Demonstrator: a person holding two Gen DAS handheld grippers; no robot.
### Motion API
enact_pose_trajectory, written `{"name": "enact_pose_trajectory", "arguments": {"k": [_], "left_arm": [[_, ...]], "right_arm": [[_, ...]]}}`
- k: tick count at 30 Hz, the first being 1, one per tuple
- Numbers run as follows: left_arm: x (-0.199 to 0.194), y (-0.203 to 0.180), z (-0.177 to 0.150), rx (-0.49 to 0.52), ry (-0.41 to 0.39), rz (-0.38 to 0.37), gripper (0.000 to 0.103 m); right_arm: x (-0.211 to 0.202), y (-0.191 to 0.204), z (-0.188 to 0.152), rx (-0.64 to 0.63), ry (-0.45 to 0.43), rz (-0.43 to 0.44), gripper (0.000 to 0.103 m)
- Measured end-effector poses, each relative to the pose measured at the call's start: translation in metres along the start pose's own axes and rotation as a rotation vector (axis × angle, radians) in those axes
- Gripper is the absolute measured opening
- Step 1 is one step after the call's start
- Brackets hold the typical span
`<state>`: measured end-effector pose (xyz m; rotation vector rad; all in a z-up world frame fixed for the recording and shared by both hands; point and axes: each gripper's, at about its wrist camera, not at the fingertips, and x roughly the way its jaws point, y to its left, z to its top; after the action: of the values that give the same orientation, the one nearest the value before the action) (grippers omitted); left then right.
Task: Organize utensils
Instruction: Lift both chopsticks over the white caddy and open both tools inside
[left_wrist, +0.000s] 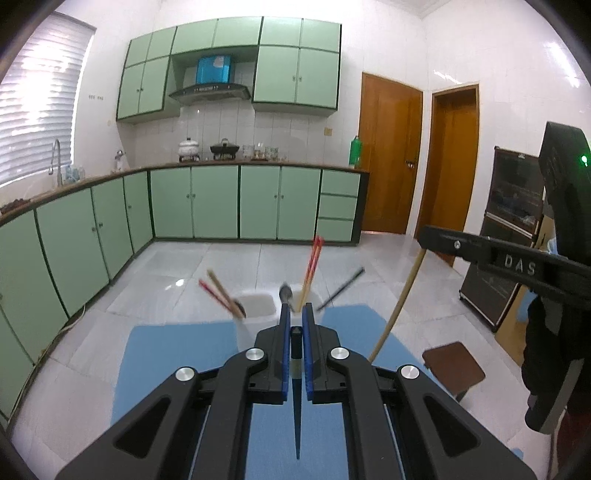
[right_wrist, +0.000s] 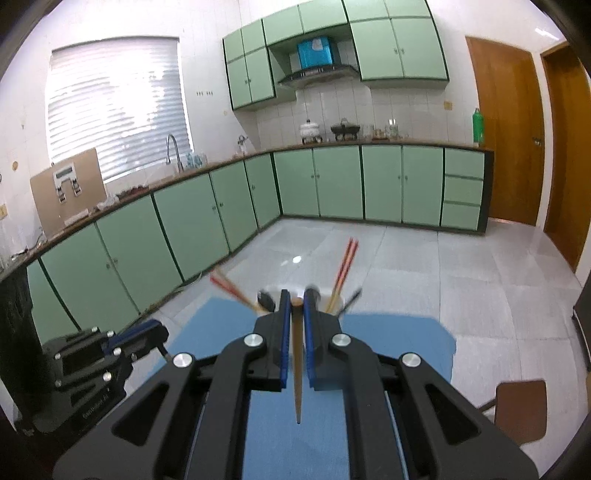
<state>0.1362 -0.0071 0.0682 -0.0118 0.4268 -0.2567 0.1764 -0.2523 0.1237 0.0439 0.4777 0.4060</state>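
My left gripper (left_wrist: 294, 314) is shut on a dark chopstick (left_wrist: 296, 391) that runs back between its blue pads. My right gripper (right_wrist: 295, 301) is shut on a tan wooden chopstick (right_wrist: 297, 369); that chopstick also shows in the left wrist view (left_wrist: 397, 302), hanging from the right gripper body (left_wrist: 517, 258). A white utensil holder (left_wrist: 258, 306) stands just beyond both grippers on a blue mat (left_wrist: 166, 354). It holds red and tan chopsticks (left_wrist: 312, 269), a black chopstick (left_wrist: 341, 288) and a spoon (left_wrist: 286, 291). The left gripper also shows at lower left in the right wrist view (right_wrist: 147, 332).
The blue mat (right_wrist: 399, 343) lies on a table above a grey tiled floor. A brown stool (left_wrist: 454, 365) stands at the right. Green kitchen cabinets (left_wrist: 221, 203) line the far wall and left side. A dark cabinet (left_wrist: 513, 229) stands at the right.
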Motion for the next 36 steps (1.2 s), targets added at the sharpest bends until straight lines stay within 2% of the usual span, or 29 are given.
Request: {"name": "enact_pose_trajectory", "arguments": {"k": [9, 14, 17, 23, 32, 36], "left_arm": [[0.019, 0.010, 0.074, 0.007, -0.137, 0.006, 0.006], [0.046, 0.019, 0.111, 0.003, -0.204, 0.021, 0.006], [0.066, 0.025, 0.122, -0.007, -0.219, 0.031, 0.006], [0.108, 0.035, 0.113, 0.000, -0.191, 0.065, 0.006], [0.161, 0.051, 0.074, -0.024, -0.038, 0.042, 0.006], [0.166, 0.055, 0.060, -0.026, 0.002, 0.043, 0.007]], "right_arm": [[0.026, -0.009, 0.074, -0.026, -0.108, -0.035, 0.006], [0.053, -0.018, 0.093, -0.034, -0.124, -0.061, 0.006], [0.072, -0.024, 0.097, -0.035, -0.121, -0.072, 0.006], [0.114, -0.034, 0.085, -0.028, -0.076, -0.081, 0.006], [0.154, -0.031, 0.048, -0.042, 0.036, -0.066, 0.007], [0.157, -0.031, 0.032, -0.048, 0.064, -0.074, 0.009]]}}
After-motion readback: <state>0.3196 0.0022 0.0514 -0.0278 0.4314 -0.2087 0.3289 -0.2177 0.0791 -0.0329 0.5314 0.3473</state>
